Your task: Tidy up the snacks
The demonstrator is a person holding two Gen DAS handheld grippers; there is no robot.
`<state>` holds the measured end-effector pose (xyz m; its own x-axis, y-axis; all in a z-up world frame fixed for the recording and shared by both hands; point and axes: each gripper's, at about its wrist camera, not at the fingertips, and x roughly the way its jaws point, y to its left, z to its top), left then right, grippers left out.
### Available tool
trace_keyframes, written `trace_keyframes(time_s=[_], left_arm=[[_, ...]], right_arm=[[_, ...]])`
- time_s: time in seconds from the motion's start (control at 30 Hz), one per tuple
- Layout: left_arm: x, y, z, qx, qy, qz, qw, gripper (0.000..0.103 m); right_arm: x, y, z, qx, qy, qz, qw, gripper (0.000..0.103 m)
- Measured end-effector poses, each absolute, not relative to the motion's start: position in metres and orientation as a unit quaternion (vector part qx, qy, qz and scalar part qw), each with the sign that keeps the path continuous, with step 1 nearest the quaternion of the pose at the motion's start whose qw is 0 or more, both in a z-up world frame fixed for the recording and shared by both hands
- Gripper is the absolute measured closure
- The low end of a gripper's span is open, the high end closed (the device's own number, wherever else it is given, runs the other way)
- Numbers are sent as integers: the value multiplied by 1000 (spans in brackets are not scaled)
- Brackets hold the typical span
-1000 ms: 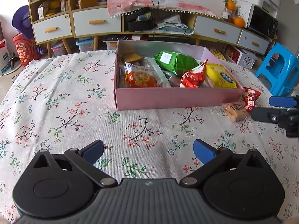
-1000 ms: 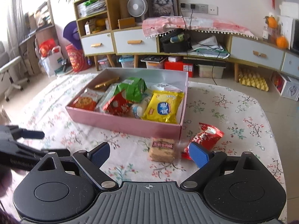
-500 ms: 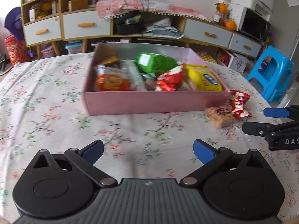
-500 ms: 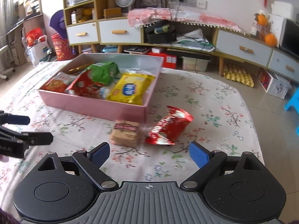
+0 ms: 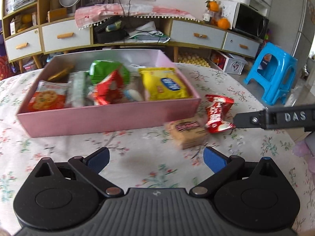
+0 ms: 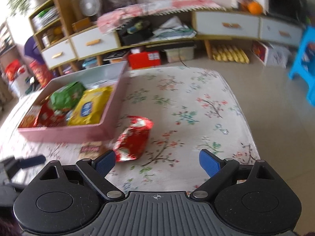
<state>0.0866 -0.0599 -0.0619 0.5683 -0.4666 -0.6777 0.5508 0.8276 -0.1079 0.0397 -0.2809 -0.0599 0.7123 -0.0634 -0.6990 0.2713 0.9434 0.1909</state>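
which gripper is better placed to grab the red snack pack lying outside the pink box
Right. The right gripper is open with the red snack pack just ahead, by its left finger. The left gripper faces the biscuit pack instead.

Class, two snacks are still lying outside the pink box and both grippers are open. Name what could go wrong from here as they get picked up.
1. The red packet sits off to one side of the open right gripper, next to one finger, so closing now might only nudge it.
2. The biscuit pack lies close against the red packet, so grabbing one may drag the other.
3. The pink box is already crowded; an added snack might perch on the pile and slide out.
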Motion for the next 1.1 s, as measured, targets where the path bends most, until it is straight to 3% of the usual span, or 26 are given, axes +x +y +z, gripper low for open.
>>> trace_keyframes(time_s=[0.13, 0.2, 0.37, 0.53, 0.57, 0.67, 1.1], left_arm=[[88, -70, -62, 41, 360, -281, 889, 4], [89, -75, -64, 35, 363, -286, 886, 12], [89, -85, -66, 41, 362, -297, 883, 18], [92, -86, -66, 32, 361, -289, 886, 34], [93, -84, -66, 29, 360, -283, 889, 43], [96, -81, -65, 17, 367, -289, 884, 57], [94, -38, -60, 64, 359, -280, 888, 62]], right_arm=[[44, -299, -63, 184, 367, -118, 904, 9], [46, -305, -64, 206, 363, -123, 900, 9], [51, -313, -70, 240, 365, -128, 890, 9], [56, -307, -71, 246, 368, -121, 888, 9], [57, -305, -70, 246, 369, -119, 888, 9], [61, -298, -70, 245, 369, -111, 890, 9], [77, -267, -74, 202, 371, -103, 900, 14]])
